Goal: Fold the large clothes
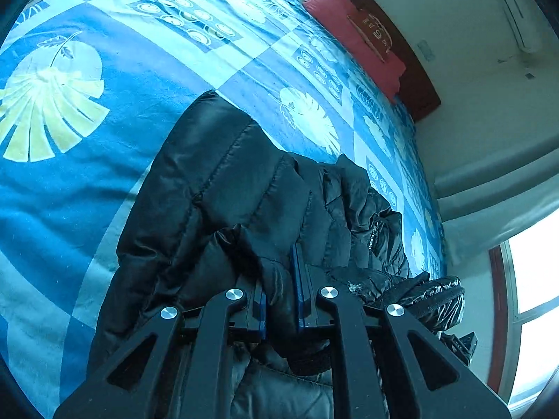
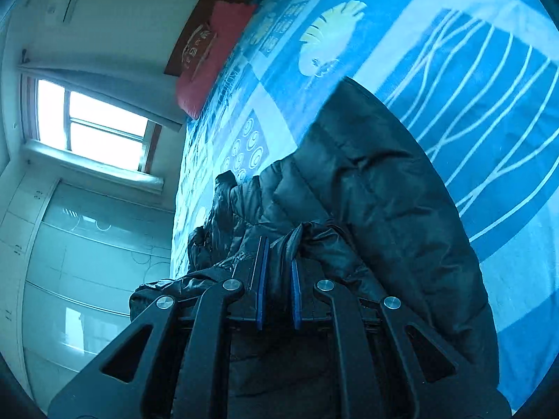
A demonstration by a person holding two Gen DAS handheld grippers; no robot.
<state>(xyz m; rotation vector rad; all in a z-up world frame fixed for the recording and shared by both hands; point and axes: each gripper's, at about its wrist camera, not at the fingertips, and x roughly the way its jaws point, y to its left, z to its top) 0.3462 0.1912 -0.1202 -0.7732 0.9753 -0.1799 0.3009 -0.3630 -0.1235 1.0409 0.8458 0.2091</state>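
Note:
A black quilted puffer jacket (image 1: 223, 188) lies on the blue patterned bed sheet (image 1: 104, 181). My left gripper (image 1: 281, 279) is shut on a fold of the jacket's fabric, pinched between its blue-padded fingers. In the right wrist view the same jacket (image 2: 377, 188) spreads over the sheet (image 2: 489, 87). My right gripper (image 2: 277, 265) is shut on another fold of the jacket near its edge. The jacket's zipper (image 1: 374, 237) shows to the right of the left gripper.
A red pillow (image 1: 353, 38) lies at the head of the bed against a dark wooden headboard (image 1: 415, 80). A bright window (image 2: 94, 122) and a glass-fronted wardrobe (image 2: 84, 262) stand beyond the bed's side. An air conditioner (image 1: 513, 7) hangs on the wall.

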